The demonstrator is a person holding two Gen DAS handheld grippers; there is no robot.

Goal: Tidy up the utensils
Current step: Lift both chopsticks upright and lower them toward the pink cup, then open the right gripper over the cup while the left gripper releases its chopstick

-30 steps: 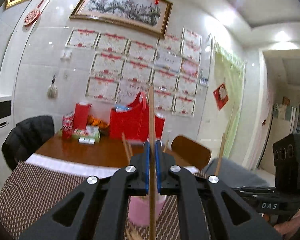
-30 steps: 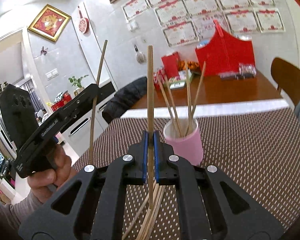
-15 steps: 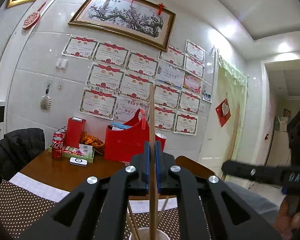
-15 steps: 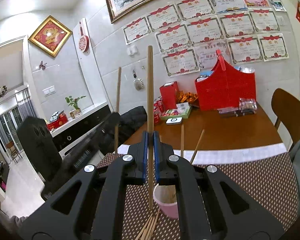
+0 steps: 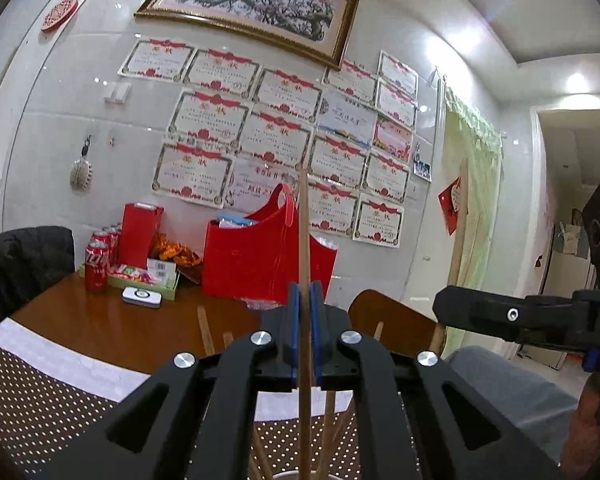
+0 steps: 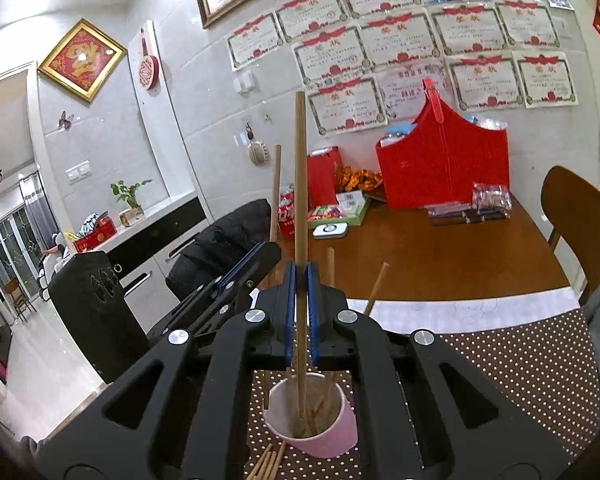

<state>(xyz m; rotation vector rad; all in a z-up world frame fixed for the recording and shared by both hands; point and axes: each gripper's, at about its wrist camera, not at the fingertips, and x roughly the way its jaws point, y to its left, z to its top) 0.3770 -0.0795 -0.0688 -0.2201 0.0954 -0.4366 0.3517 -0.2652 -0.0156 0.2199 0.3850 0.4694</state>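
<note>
Certificates all over the tiled back wall, a red bag [image 6: 444, 160] and soda cans at the far end of the wooden table [image 6: 440, 264], and a dotted brown mat on the near end where the work is.

Both grippers are pinching one chopstick each, held upright. The right gripper [image 6: 299, 312] is clamped on its chopstick [image 6: 300, 184], and the bottom tip is already inside the pink cup [image 6: 324, 436], which has a few sticks leaning in it. The left gripper [image 5: 305, 328] is pressed shut on its own chopstick [image 5: 304, 240], with the cup rim barely visible at the bottom edge of that view, so it looks lined up above the cup too. More loose chopsticks [image 6: 266, 460] are lying on the mat just beside the cup.

Tips for this step, imo: keep the stick vertical and sink it low before letting go, so it doesn't bounce out or tip the cup. That cup looks light and top-heavy with long sticks, so don't nudge the rim. I'd drop one side first and keep the two grippers from bumping, since they're close together.
</note>
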